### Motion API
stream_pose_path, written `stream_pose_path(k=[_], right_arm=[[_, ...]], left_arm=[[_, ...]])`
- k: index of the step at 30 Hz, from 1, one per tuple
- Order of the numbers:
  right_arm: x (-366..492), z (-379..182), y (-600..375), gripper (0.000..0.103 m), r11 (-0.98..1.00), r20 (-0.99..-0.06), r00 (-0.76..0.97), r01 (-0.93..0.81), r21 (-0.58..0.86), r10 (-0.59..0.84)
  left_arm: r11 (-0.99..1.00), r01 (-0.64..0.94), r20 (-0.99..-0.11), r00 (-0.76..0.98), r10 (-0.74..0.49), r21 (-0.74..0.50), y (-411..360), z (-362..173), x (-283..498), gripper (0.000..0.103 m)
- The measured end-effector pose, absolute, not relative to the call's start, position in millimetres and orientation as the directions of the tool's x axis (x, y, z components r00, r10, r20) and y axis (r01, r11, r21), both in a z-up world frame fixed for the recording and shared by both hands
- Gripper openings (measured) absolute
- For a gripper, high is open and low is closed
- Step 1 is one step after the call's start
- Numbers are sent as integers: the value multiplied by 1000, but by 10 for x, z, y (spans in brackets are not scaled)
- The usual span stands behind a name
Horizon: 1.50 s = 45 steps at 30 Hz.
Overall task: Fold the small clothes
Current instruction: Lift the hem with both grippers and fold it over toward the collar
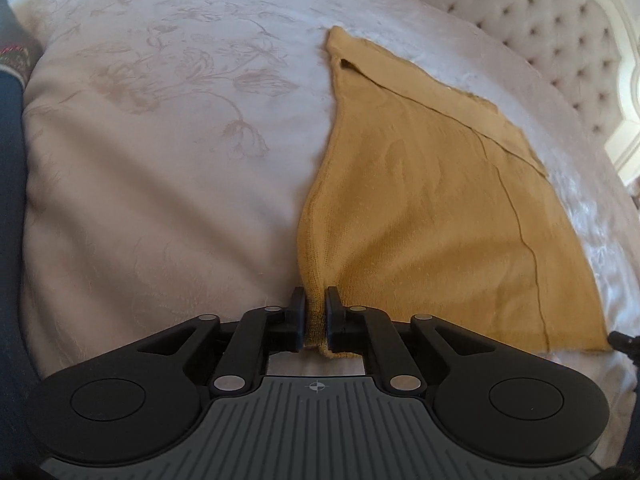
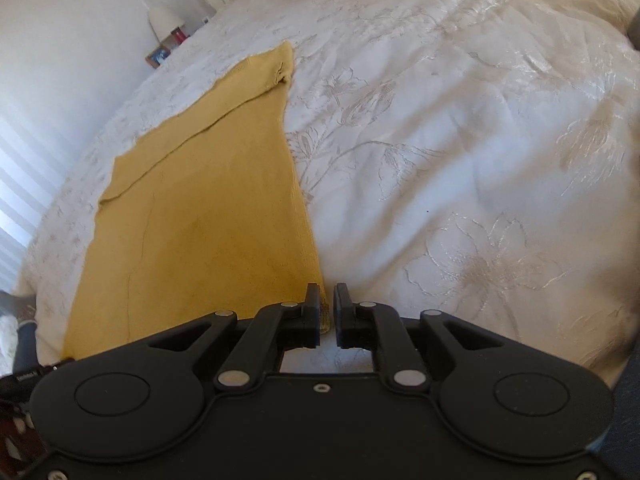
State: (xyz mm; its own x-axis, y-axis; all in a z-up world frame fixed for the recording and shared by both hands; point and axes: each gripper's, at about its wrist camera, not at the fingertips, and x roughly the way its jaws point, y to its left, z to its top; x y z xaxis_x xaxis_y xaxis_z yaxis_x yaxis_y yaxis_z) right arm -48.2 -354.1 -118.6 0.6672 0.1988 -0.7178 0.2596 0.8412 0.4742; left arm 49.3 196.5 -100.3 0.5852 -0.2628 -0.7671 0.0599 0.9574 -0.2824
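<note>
A mustard-yellow knit garment (image 1: pixel 432 200) lies spread on the white floral bedspread (image 1: pixel 160 140), with one layer folded over another. My left gripper (image 1: pixel 315 300) is shut on the garment's near left corner, with cloth bunched between the jaws. In the right wrist view the same garment (image 2: pixel 208 208) lies to the left. My right gripper (image 2: pixel 327 300) sits at its near right corner; a bit of yellow cloth lies against the left finger (image 2: pixel 311 312), and a narrow gap shows between the jaws.
A tufted headboard (image 1: pixel 560 40) rises at the far right in the left wrist view. A lamp (image 2: pixel 164 20) and a small framed picture (image 2: pixel 158 56) stand beyond the bed's far edge. The bedspread (image 2: pixel 460 140) stretches wide to the right.
</note>
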Motion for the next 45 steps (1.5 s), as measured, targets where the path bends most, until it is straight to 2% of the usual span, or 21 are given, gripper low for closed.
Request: stream_pose_path(k=[1,3,4,5,9,16,17,18,19,20,21,24,28,34,45], right_arm=[[-491,-1182,-3553,20,835,-709,675,258,487,204],[-507,-1165,-3583,39,826,-688,697,257,502,201],[-509,-1159,-3598,58,822,-679,706,256,509,201],[-503,-1158,-3611,68,818,-671,712,251,518,207],[-441,-1193,-3624,68,814,-670,707,241,528,226],[-366,-1322,-3613,68,802,-676,684,226,554,275],[-356,-1332,-3605,66,798,-674,679,217,563,291],[-344,-1343,-3590,63,794,-673,671,205,572,312],[-336,-1353,-3575,50,792,-674,661,195,579,330],[-325,-1366,-3550,21,792,-679,647,187,582,346],[-320,-1381,-3531,11,789,-683,639,186,585,355],[-339,-1330,-3517,11,777,-657,654,165,608,375],[-346,-1057,-3631,11,701,-521,749,108,705,409],[-11,-650,-3757,11,661,-386,828,25,750,406],[1081,-303,-3935,11,680,-293,889,-27,732,351]], left_arm=[[953,64,-761,588,-275,-295,1977,-999,492,24],[939,71,-741,596,-310,-336,1999,-1010,469,41],[935,69,-735,599,-318,-348,2013,-1015,465,42],[935,65,-733,603,-315,-348,1998,-1016,460,43],[937,61,-724,618,-307,-345,1946,-1036,532,48],[930,75,-711,624,-325,-359,1908,-1093,602,48],[930,82,-710,624,-328,-357,1905,-1093,603,47],[929,89,-706,624,-333,-359,1913,-1095,598,33],[925,93,-705,621,-343,-368,1926,-1102,598,21],[916,89,-704,612,-359,-390,1949,-1121,607,5],[900,76,-698,604,-385,-430,1986,-1147,609,5],[882,66,-675,618,-403,-466,2030,-1102,583,5],[847,88,-609,657,-445,-524,2057,-869,605,5],[814,142,-508,717,-476,-563,2047,-446,903,5],[805,209,-417,768,-487,-556,1903,-84,1758,5]])
